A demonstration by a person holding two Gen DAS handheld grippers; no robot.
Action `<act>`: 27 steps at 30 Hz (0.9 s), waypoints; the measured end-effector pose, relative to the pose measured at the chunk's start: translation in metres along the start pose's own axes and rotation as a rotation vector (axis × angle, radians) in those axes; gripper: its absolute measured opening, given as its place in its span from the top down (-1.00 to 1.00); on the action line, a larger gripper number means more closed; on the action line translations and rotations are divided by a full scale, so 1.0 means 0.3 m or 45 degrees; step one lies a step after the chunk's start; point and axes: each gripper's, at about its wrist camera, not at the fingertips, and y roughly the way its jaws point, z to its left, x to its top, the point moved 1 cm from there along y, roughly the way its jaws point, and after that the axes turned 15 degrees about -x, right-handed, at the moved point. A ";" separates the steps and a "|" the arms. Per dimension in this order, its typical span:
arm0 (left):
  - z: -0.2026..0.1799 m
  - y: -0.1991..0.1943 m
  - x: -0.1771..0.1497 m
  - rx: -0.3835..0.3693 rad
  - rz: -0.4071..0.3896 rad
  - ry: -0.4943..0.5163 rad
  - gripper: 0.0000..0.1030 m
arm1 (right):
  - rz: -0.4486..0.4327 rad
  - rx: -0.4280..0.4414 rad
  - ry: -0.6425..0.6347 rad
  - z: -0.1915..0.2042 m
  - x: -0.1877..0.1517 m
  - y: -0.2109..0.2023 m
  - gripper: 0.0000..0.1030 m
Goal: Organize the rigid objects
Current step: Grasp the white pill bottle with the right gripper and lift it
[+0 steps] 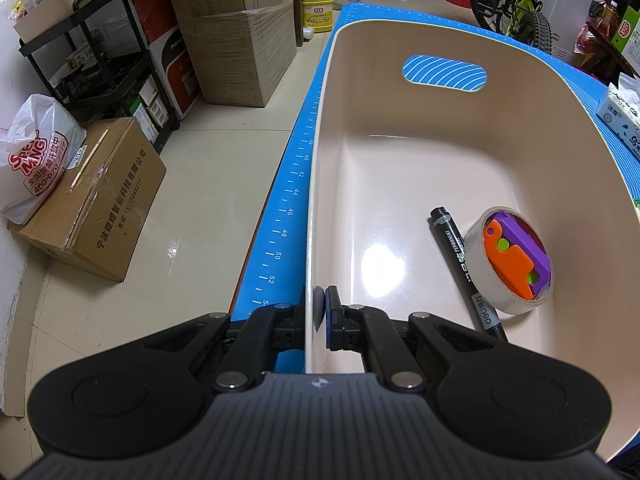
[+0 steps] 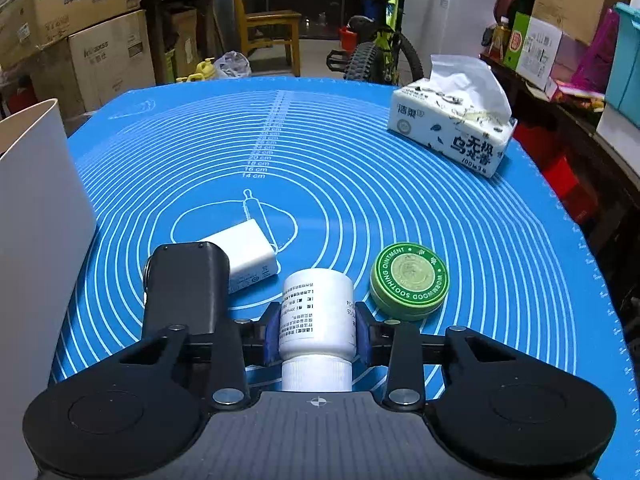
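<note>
My left gripper (image 1: 318, 308) is shut on the near-left rim of a beige plastic bin (image 1: 400, 184) that stands on the blue mat. In the bin lie a black permanent marker (image 1: 464, 268) and a roll of tape (image 1: 514, 260) with an orange and purple toy (image 1: 512, 256) inside its ring. My right gripper (image 2: 316, 330) is shut on a white pill bottle (image 2: 318, 312), cap toward the camera. On the mat in front lie a black rectangular device (image 2: 184, 288), a white charger (image 2: 248, 256) and a green ointment tin (image 2: 409, 278). The bin wall (image 2: 36, 216) shows at the left.
A tissue pack (image 2: 452, 132) sits at the mat's (image 2: 360, 184) far right. Left of the table, on the floor, are cardboard boxes (image 1: 100, 200), a plastic bag (image 1: 36, 160) and a black rack (image 1: 100, 52). A bicycle (image 2: 376, 44) and a chair stand beyond the table.
</note>
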 end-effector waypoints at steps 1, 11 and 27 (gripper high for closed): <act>-0.002 -0.001 0.001 -0.001 0.000 -0.002 0.87 | -0.011 0.002 -0.001 -0.003 0.001 -0.009 0.14; -0.002 -0.001 0.003 -0.002 0.000 -0.003 0.87 | -0.186 -0.028 -0.011 -0.057 0.037 -0.159 0.14; -0.002 0.000 0.003 -0.001 0.000 -0.002 0.87 | -0.498 0.190 -0.056 0.069 0.223 -0.498 0.14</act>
